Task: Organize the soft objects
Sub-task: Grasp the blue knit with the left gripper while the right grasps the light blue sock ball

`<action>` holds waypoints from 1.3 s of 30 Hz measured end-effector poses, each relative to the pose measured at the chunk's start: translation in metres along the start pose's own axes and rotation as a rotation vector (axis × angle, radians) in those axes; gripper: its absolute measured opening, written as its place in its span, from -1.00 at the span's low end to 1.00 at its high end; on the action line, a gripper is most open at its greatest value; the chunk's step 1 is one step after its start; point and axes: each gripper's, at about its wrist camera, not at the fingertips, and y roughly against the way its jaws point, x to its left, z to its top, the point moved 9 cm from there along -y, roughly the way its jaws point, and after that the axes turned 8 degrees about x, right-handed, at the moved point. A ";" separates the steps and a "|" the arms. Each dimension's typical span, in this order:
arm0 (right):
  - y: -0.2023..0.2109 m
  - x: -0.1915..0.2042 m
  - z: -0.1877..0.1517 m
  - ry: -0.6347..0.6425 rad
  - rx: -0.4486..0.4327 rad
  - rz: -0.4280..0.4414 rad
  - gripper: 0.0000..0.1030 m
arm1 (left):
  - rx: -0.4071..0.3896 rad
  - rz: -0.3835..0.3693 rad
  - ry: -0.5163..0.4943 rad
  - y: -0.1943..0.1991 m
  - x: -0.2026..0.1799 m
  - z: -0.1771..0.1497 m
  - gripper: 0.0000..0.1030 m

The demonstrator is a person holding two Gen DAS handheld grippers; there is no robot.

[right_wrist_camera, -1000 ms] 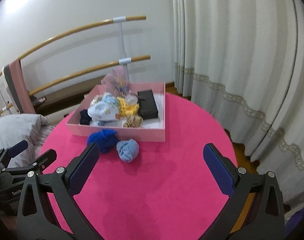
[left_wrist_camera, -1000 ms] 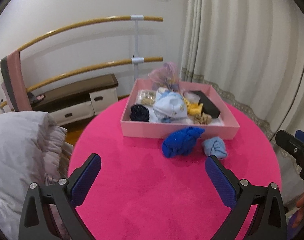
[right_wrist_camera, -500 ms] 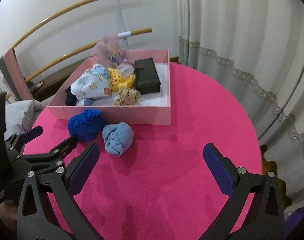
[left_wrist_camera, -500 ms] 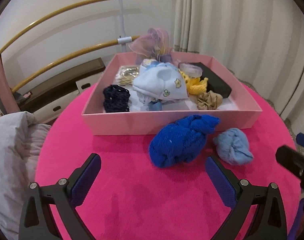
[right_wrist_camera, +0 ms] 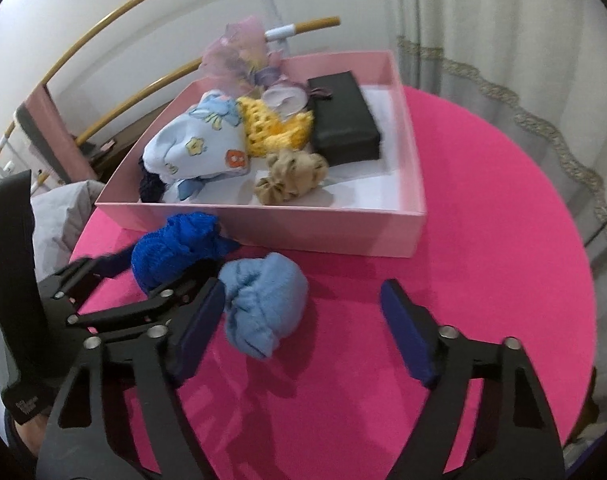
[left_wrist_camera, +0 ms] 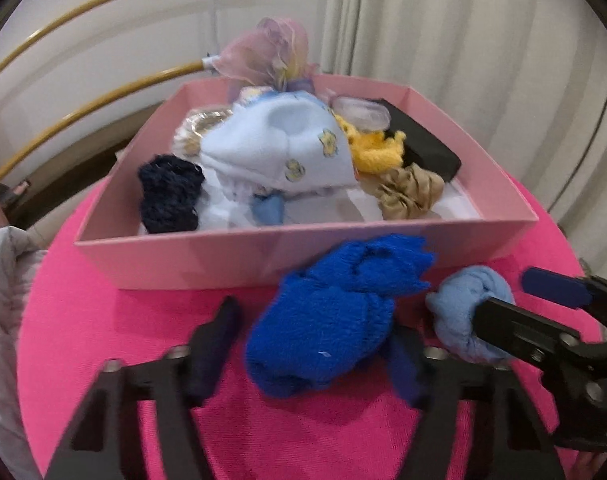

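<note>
A dark blue rolled sock bundle (left_wrist_camera: 335, 320) lies on the round pink table (left_wrist_camera: 103, 340), just in front of the pink box (left_wrist_camera: 183, 264). My left gripper (left_wrist_camera: 311, 356) straddles it and its jaws are closing; the left pad (left_wrist_camera: 217, 344) still stands clear of the cloth. Beside it lies a light blue sock bundle (right_wrist_camera: 263, 304), between the closing jaws of my right gripper (right_wrist_camera: 303, 332). It sits close to the left pad (right_wrist_camera: 199, 328), with a wide gap to the right pad. The two grippers stand side by side, almost touching.
The pink box (right_wrist_camera: 323, 232) holds a white baby hat (left_wrist_camera: 279, 148), a yellow knit piece (right_wrist_camera: 275, 128), a black case (right_wrist_camera: 343, 120), a beige scrunchie (right_wrist_camera: 291, 176), a navy knit item (left_wrist_camera: 167, 192) and an organza pouch (left_wrist_camera: 267, 52). A grey quilt (left_wrist_camera: 3, 300) lies left; curtains hang right.
Both grippers have come forward and down over the table to the two sock bundles. Their jaws, wide apart before, now stand narrower around the bundles.
</note>
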 end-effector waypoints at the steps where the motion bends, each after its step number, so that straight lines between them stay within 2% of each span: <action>1: -0.003 0.001 0.000 0.000 0.007 0.016 0.37 | -0.007 -0.003 -0.004 0.001 0.000 0.000 0.01; 3: -0.010 0.005 0.000 0.009 0.024 0.037 0.27 | -0.026 0.013 -0.003 0.004 0.003 -0.001 -0.17; 6: -0.018 0.014 -0.001 0.028 0.044 0.065 0.09 | -0.030 0.030 -0.011 0.006 0.006 -0.006 -0.23; 10: -0.025 0.021 -0.003 0.043 0.054 0.066 0.00 | -0.037 0.057 -0.012 0.015 0.012 -0.014 -0.23; 12: -0.024 0.024 -0.002 0.039 0.049 0.086 -0.31 | -0.038 0.065 -0.006 0.018 0.015 -0.015 -0.24; 25: 0.000 0.017 -0.021 0.026 0.005 0.004 -0.35 | -0.047 0.086 0.016 0.045 0.019 -0.032 -0.31; 39: 0.057 0.017 -0.047 0.025 -0.080 -0.014 -0.35 | -0.124 0.097 0.029 0.121 0.010 -0.059 -0.31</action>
